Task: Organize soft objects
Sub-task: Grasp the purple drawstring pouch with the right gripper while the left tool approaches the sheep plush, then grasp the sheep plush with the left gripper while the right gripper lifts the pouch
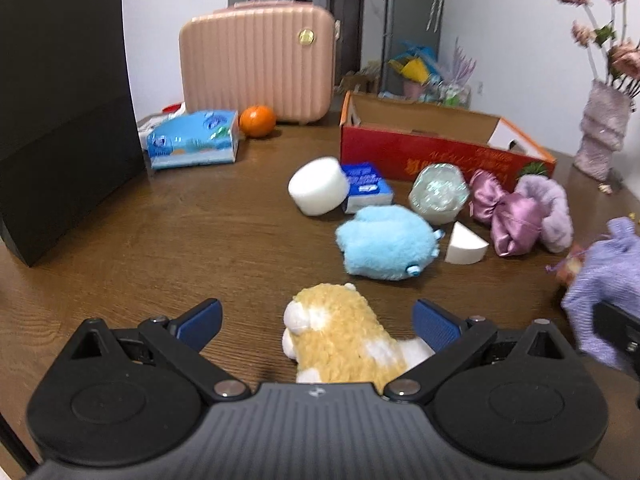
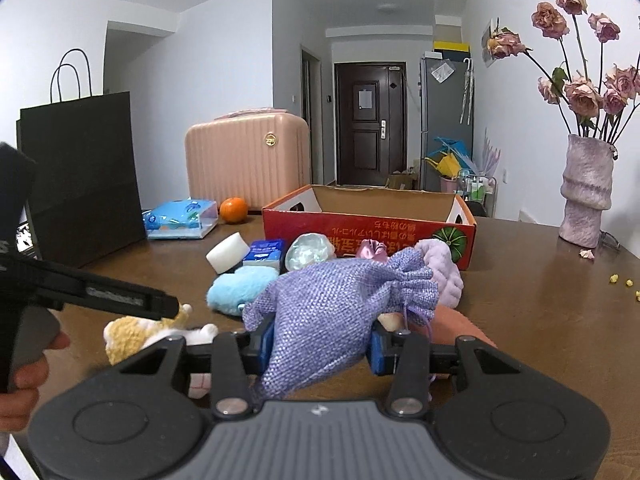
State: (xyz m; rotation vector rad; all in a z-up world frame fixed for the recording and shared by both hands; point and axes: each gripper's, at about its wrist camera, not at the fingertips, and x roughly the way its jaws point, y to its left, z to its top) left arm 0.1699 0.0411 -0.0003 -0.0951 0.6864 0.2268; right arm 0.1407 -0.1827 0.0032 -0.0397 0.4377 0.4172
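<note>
Box of red cardboard (image 2: 368,236), open-topped, is seen behind the pile. Lilac woven drawstring pouch (image 2: 332,304), soft and light, is clenched mid-body by right gripper (image 2: 322,346). Yellow-and-white plush toy (image 1: 340,340), squashy, is straddled by released left gripper (image 1: 318,324); body grasp judged best.

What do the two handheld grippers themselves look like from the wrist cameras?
Both match: a ribbed grey body with a small logo, two round black housings, black linkage arms with silver pivots, and blue textured pads. Left gripper; right gripper. No cables or sleeves show.

Wrist cams, low, shared table (image 1: 160,240)
</note>
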